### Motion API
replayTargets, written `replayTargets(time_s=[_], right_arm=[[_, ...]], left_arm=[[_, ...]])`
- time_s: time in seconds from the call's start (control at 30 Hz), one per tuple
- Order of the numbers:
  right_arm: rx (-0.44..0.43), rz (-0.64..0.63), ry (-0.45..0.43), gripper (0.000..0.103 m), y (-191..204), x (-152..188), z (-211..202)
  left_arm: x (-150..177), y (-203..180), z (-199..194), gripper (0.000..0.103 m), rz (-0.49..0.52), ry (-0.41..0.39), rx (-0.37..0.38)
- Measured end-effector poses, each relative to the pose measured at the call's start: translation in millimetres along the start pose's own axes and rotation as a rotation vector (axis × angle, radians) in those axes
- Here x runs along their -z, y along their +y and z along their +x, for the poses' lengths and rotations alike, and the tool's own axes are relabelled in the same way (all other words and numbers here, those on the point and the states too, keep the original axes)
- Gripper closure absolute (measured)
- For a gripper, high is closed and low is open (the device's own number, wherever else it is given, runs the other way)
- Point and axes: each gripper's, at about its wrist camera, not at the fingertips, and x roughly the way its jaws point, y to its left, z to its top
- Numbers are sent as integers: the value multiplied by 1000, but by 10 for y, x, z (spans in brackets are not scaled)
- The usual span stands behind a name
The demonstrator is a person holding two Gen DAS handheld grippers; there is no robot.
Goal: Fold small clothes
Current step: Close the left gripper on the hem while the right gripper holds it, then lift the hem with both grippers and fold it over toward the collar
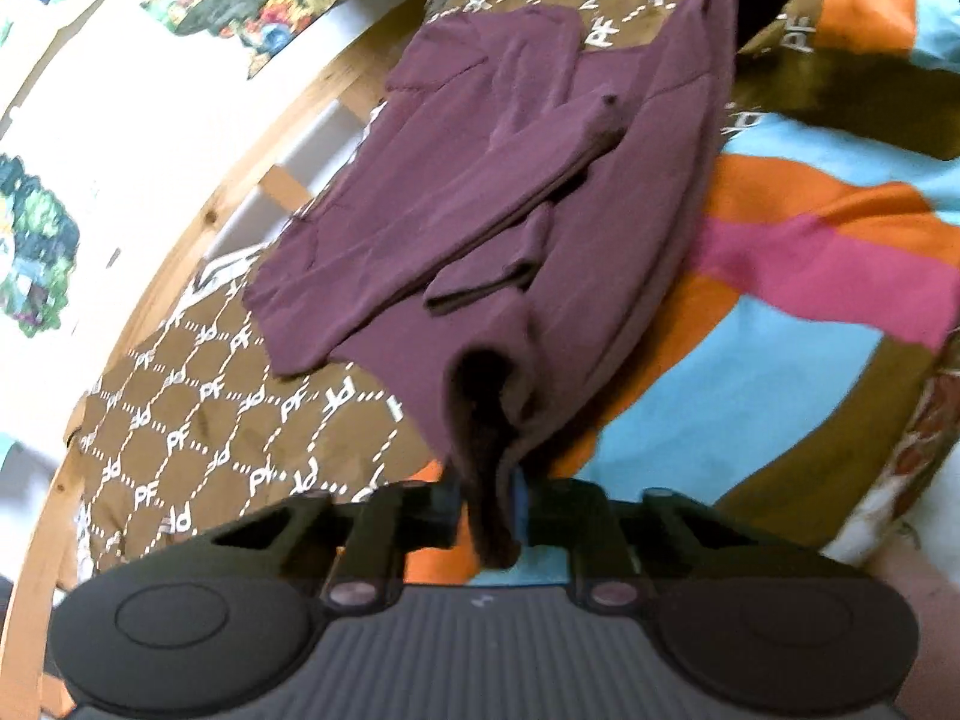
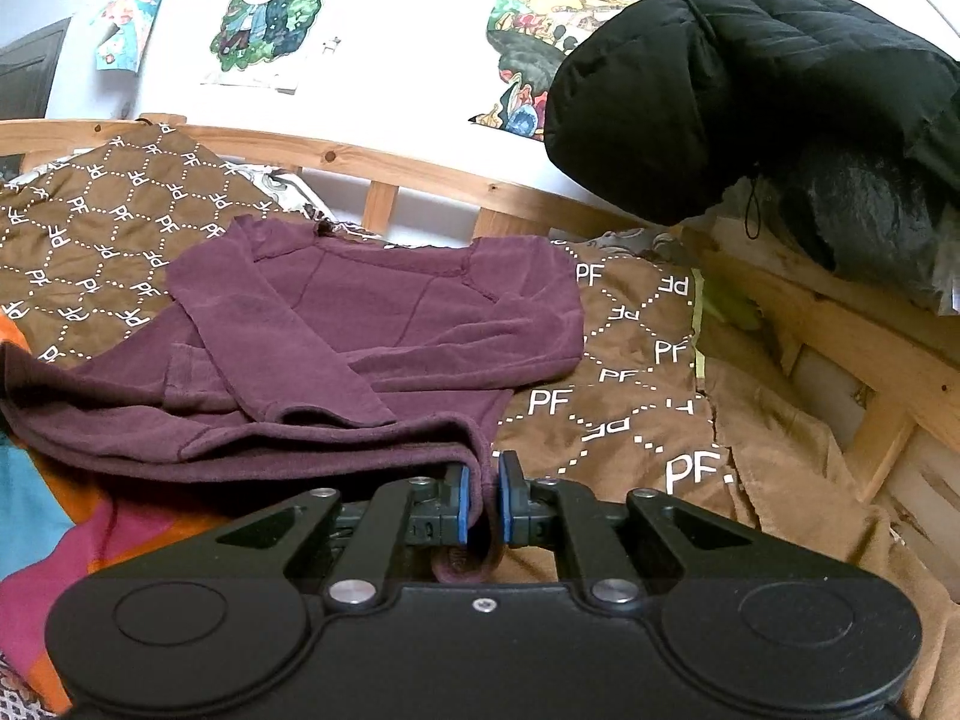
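Observation:
A small maroon long-sleeved top [image 1: 480, 192] lies on a brown patterned blanket [image 1: 198, 420], both sleeves folded across its front. My left gripper [image 1: 492, 498] is shut on a bunched corner of the top's hem, which hangs dark between the pads. In the right wrist view the same maroon top [image 2: 360, 330] spreads ahead. There my right gripper [image 2: 482, 501] is shut on the other hem corner, with cloth pinched between its blue pads [image 2: 463, 504] and a fold drooping below them.
A wooden bed rail [image 2: 420, 171] runs behind the top, under a white wall with colourful posters [image 2: 270, 12]. A black padded jacket [image 2: 750, 78] hangs over the rail at right. A bright orange, blue and pink quilt [image 1: 810, 252] covers the bed beside the brown blanket.

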Motion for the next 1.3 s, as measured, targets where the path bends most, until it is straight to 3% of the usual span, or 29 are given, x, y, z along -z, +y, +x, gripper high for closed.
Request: replayTargets(time_s=[0.03, 0.23, 0.57, 0.8, 1.0, 1.13, 1.3], right_arm=[[0, 1, -1, 94, 3, 3, -4], [17, -26, -34, 94, 51, -11, -33], [66, -83, -192, 95, 231, -149, -555], [28, -59, -191, 95, 313, -222, -1060], [-19, -83, -180, 95, 350, -367, -1611], [-48, -107, -180, 95, 419, -500, -2012], [-62, -118, -180, 95, 438, -676, -2165]], left_arm=[[15, 37, -15, 96, -16, -6, 1], [79, 293, -231, 98, -117, -115, -91], [162, 740, -676, 98, -340, -248, -190], [425, 897, -1129, 98, -432, -294, -152], [574, 1031, -1521, 98, -461, -323, -74], [656, 1122, -1775, 98, -463, -338, -61], [555, 1357, -1787, 98, -510, -330, -3]])
